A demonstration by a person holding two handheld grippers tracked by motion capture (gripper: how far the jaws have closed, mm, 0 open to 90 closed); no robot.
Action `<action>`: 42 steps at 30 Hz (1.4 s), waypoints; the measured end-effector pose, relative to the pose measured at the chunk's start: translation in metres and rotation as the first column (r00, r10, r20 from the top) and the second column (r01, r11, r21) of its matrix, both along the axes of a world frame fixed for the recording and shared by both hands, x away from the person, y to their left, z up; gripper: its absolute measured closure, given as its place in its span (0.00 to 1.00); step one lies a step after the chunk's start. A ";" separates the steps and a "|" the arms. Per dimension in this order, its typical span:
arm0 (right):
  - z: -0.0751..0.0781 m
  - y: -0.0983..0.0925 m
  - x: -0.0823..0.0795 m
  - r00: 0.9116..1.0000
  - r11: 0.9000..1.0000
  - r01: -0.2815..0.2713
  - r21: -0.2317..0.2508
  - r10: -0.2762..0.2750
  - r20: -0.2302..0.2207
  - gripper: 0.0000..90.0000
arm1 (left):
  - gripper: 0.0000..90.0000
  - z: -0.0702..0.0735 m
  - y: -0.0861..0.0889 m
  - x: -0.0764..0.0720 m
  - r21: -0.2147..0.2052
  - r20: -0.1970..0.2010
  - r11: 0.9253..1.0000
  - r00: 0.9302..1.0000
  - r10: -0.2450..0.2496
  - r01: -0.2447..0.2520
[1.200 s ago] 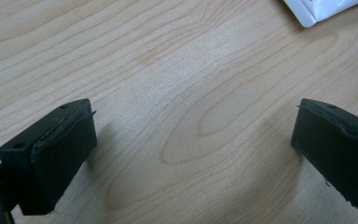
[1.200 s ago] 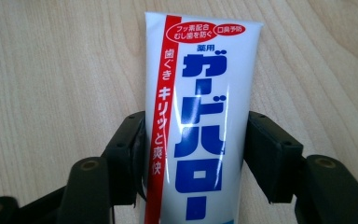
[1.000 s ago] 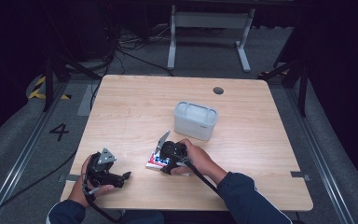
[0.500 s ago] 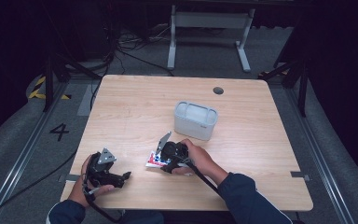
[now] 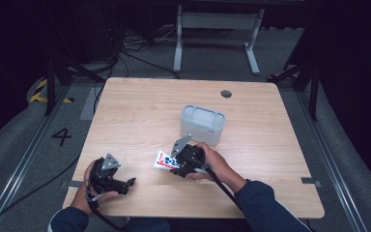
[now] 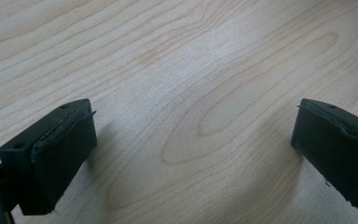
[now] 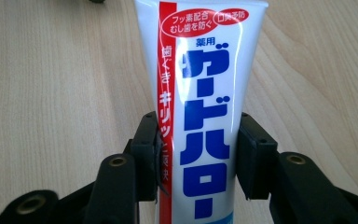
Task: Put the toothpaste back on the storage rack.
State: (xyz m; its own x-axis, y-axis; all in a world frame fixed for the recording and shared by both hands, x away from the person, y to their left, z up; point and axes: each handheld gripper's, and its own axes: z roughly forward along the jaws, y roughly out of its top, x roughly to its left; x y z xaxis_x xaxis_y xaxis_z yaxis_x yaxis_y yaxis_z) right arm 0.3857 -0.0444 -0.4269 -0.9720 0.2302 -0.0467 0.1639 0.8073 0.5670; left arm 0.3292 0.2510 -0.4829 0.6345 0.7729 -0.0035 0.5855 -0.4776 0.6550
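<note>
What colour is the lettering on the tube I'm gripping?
Blue lettering on the white tube, beside a red stripe; clearest in the right gripper view.

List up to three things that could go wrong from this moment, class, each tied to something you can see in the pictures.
1. The right gripper clamps the toothpaste tube across its soft body; a hard squeeze might deform it or force paste out.
2. The glossy tube could slip from the pads.
3. The grey container stands just behind the right hand; a careless swing might knock it.

Dim, dark surroundings; gripper views bright, slightly soft.
</note>
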 end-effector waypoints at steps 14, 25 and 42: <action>0.022 -0.038 -0.004 0.999 0.993 0.026 0.112 -0.029 0.030 0.65 | 0.01 0.000 0.000 0.000 0.000 0.001 1.000 1.000 -0.001 0.001; 0.030 -0.057 -0.007 0.997 0.988 0.038 0.152 -0.047 0.054 0.65 | 0.01 0.000 0.000 0.000 -0.002 0.001 1.000 1.000 -0.001 0.001; 0.060 -0.080 -0.009 0.991 0.958 0.057 0.280 -0.088 0.102 0.65 | 0.01 0.000 0.000 0.000 -0.002 0.000 1.000 1.000 -0.001 0.001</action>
State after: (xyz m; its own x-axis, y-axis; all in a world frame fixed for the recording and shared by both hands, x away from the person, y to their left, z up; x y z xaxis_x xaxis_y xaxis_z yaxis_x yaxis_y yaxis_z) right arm 0.3768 -0.1248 -0.3667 -0.9444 0.3192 -0.0793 0.1387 0.6052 0.7839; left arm 0.3293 0.2510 -0.4830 0.6353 0.7723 -0.0047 0.5847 -0.4771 0.6562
